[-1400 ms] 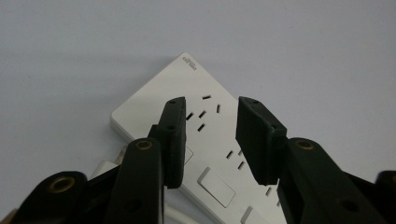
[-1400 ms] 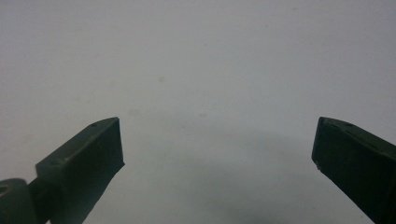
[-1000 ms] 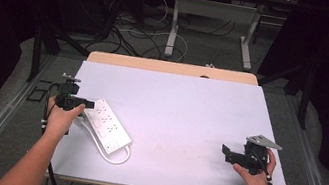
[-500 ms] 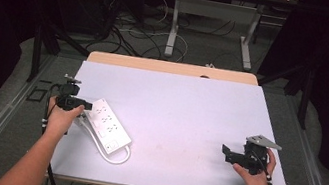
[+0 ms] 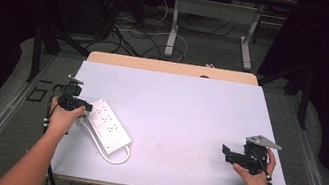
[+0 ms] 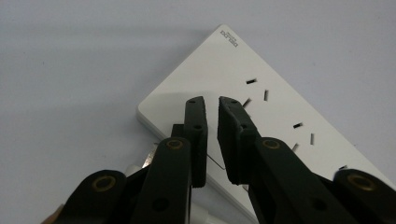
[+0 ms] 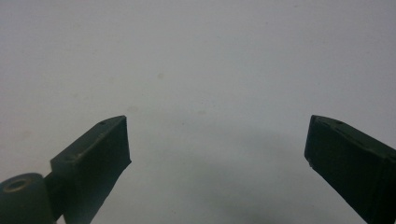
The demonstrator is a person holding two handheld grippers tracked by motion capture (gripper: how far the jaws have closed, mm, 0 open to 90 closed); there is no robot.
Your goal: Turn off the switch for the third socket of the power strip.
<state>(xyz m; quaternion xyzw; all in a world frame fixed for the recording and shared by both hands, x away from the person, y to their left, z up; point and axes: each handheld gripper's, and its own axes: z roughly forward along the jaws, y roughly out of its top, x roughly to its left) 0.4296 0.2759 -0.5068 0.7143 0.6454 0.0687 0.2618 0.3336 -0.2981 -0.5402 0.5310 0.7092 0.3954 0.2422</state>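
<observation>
White power strip (image 5: 107, 126) lying flat and slantwise on the left part of the table (image 5: 184, 111), its near end trailing a short white cable loop. The left gripper (image 5: 83, 106) hangs just over the strip's far left end; in the left gripper view its 2 black jaws (image 6: 212, 135) have just been closing and stand nearly together, with a thin slit between them and nothing held, above the strip's blank corner (image 6: 187, 93). The right gripper (image 5: 226, 152) rests well apart from the strip, near the table's right edge, jaws spread wide over bare tabletop (image 7: 210, 70), holding nothing. The table surface is pale grey-lilac with a wooden strip along its far edge. Beyond it, a grey floor carries loose cables and the legs of a second table; the surroundings are dark. The strip is a flat rectangle with rounded corners, several slotted outlets, and small grey lettering at 1 corner.
</observation>
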